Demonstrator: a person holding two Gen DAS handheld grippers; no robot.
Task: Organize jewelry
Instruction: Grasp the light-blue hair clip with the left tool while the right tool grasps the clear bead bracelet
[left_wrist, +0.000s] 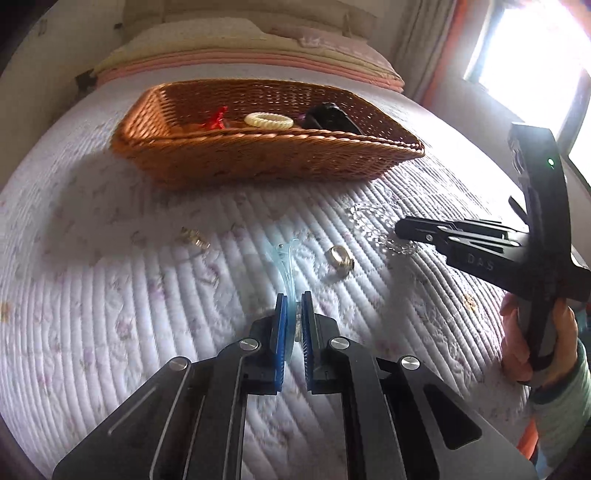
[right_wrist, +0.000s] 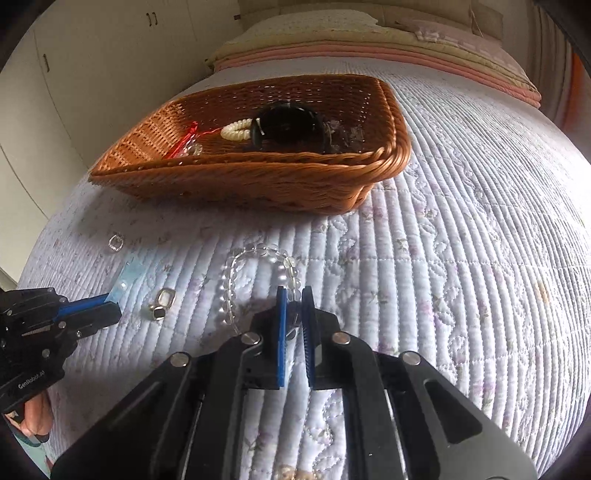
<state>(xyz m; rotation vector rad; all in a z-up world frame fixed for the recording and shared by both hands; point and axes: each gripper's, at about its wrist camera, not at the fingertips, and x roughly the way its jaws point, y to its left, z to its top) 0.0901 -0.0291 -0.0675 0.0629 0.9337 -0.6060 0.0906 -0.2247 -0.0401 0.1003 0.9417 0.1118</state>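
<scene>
Both grippers are loaded at once: the left gripper (left_wrist: 291, 306) has its blue pads pinched on the near end of a pale blue translucent hair clip (left_wrist: 286, 264), while the right gripper (right_wrist: 293, 299) has its jaws drawn in on the near beads of a clear glass-bead bracelet (right_wrist: 258, 258), most of which lies on the quilted white bedspread (right_wrist: 461, 258). Holding each piece by one end looks meant to leave the rest free to drop over the near rim of the brown woven wicker basket (left_wrist: 266, 147), where a cream coiled hair tie (left_wrist: 268, 120) and a black round case (right_wrist: 288, 127) already sit. The quilt between grippers and basket is open, but a gold ring (left_wrist: 340, 258) sits just beside the left gripper's path, and that raised rim will probably need a lift to clear.
</scene>
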